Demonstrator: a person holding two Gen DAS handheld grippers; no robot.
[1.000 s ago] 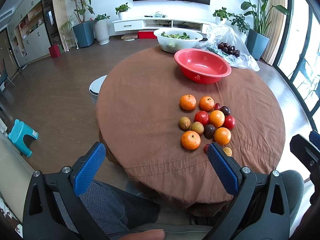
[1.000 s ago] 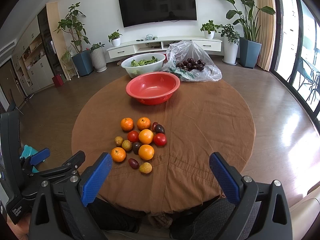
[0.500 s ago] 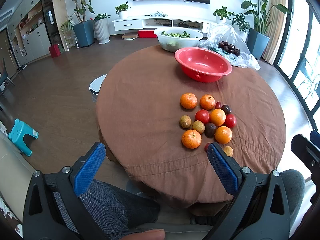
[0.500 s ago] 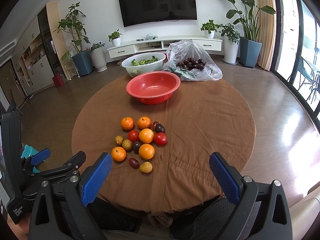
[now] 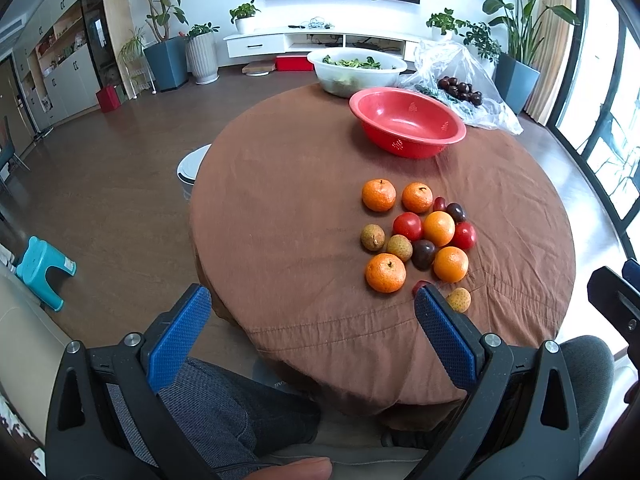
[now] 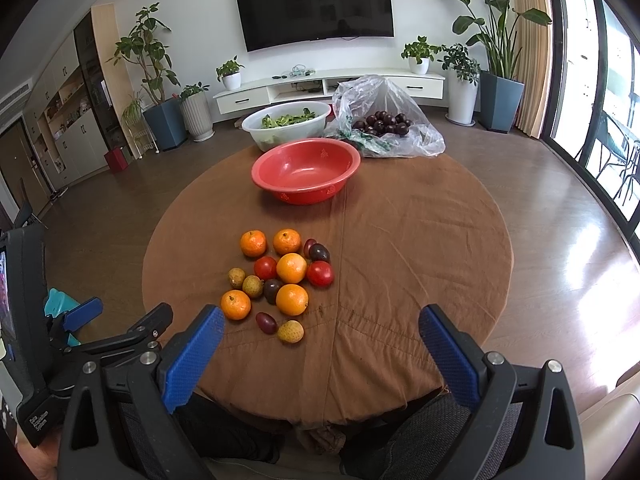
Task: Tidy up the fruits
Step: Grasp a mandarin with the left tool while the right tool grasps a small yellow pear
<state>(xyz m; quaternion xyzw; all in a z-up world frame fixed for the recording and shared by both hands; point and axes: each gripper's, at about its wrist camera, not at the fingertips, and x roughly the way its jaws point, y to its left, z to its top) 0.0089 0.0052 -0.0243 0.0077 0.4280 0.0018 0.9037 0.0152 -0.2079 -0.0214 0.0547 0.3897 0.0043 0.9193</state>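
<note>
A cluster of fruit lies on the round brown-clothed table (image 5: 288, 240): several oranges (image 5: 385, 272) (image 6: 291, 299), red tomatoes (image 5: 407, 226) (image 6: 320, 273), dark plums (image 5: 423, 253) (image 6: 272, 290) and small brownish-yellow fruits (image 5: 373, 237) (image 6: 290, 331). An empty red bowl (image 5: 407, 121) (image 6: 306, 169) stands beyond the fruit. My left gripper (image 5: 312, 312) is open and empty, held at the table's near edge, left of the fruit. My right gripper (image 6: 320, 332) is open and empty, near the table's front edge, just in front of the fruit.
A white bowl of greens (image 6: 286, 124) (image 5: 358, 70) and a clear plastic bag with dark fruit (image 6: 384, 122) (image 5: 460, 88) sit at the table's far edge. The person's legs (image 5: 224, 408) are under the front edge. A small blue stool (image 5: 44, 268) stands on the floor at left.
The left wrist view has shifted very slightly, with the fruit sitting a little lower in frame. The right gripper has not visibly moved. Both stay open.
</note>
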